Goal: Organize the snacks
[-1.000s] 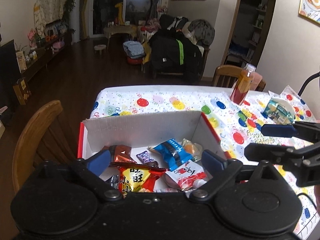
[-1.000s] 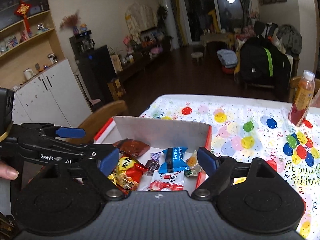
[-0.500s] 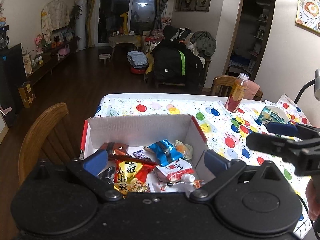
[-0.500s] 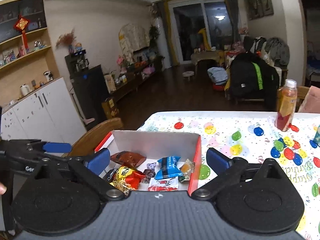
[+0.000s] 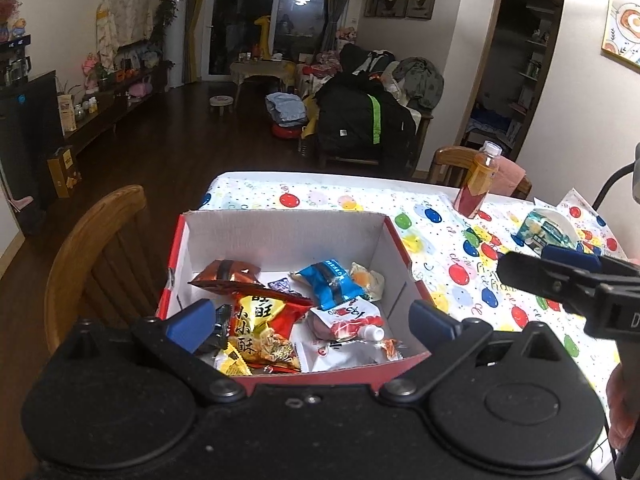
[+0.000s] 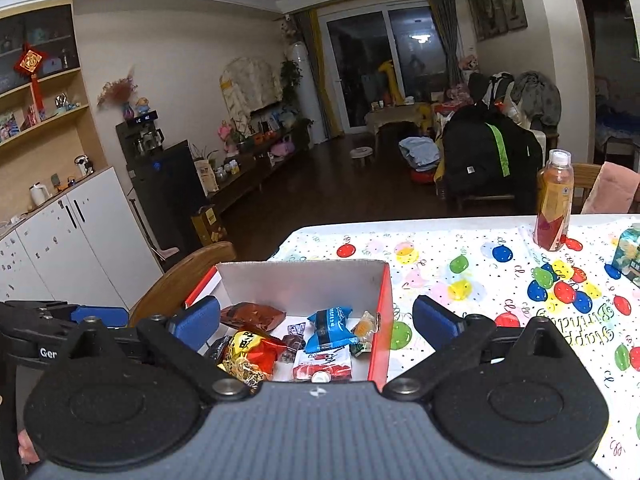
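A red-and-white cardboard box (image 5: pixel 280 232) (image 6: pixel 304 284) on the balloon-print tablecloth holds several snack packets. Among them are a blue packet (image 5: pixel 330 282) (image 6: pixel 330 330), a red-and-yellow bag (image 5: pixel 264 316) (image 6: pixel 250 354), a brown packet (image 5: pixel 226 274) (image 6: pixel 252 316) and a white spouted pouch (image 5: pixel 346 320) (image 6: pixel 322 364). My left gripper (image 5: pixel 312 320) hangs open above the box's near side with nothing between its fingers. My right gripper (image 6: pixel 316 320) is open too, held back over the box's right wall and holding nothing. It shows at the right of the left wrist view (image 5: pixel 560 280).
An orange-red drink bottle (image 5: pixel 478 186) (image 6: pixel 554 204) stands at the table's far right. A blue-green packet (image 5: pixel 544 232) (image 6: pixel 630 252) lies nearer on the right. A wooden chair (image 5: pixel 100 256) (image 6: pixel 184 276) stands left of the box. A hand (image 5: pixel 622 408) grips the right handle.
Both grippers have pulled back and risen away from the box, so more of the room and table shows. The snacks in the box have stayed put.
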Demonstrator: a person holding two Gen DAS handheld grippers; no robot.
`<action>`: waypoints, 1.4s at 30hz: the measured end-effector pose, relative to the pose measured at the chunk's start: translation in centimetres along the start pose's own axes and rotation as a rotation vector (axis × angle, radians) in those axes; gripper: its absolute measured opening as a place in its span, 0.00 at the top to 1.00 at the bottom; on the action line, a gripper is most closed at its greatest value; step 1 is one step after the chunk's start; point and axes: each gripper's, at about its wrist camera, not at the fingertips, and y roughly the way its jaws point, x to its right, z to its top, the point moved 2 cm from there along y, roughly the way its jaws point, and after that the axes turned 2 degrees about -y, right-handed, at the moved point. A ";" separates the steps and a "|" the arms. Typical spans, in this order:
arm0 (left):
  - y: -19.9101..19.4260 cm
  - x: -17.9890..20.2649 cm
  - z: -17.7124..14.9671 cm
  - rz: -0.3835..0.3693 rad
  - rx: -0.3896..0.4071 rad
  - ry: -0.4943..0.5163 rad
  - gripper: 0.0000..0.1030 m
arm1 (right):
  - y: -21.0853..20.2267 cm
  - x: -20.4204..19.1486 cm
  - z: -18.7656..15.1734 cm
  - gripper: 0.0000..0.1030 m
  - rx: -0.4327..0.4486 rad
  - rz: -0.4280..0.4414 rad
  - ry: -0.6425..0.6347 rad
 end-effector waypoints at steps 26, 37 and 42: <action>-1.5 0.5 0.1 -0.012 0.016 -0.019 0.00 | -0.9 -0.7 -0.2 0.00 -0.005 0.011 0.005; -2.0 0.4 0.2 -0.025 0.024 -0.031 0.00 | -1.0 -0.9 -0.3 0.00 -0.011 0.009 0.001; -1.9 0.4 0.2 -0.024 0.020 -0.032 0.00 | -1.0 -0.9 -0.3 0.00 -0.015 0.009 0.003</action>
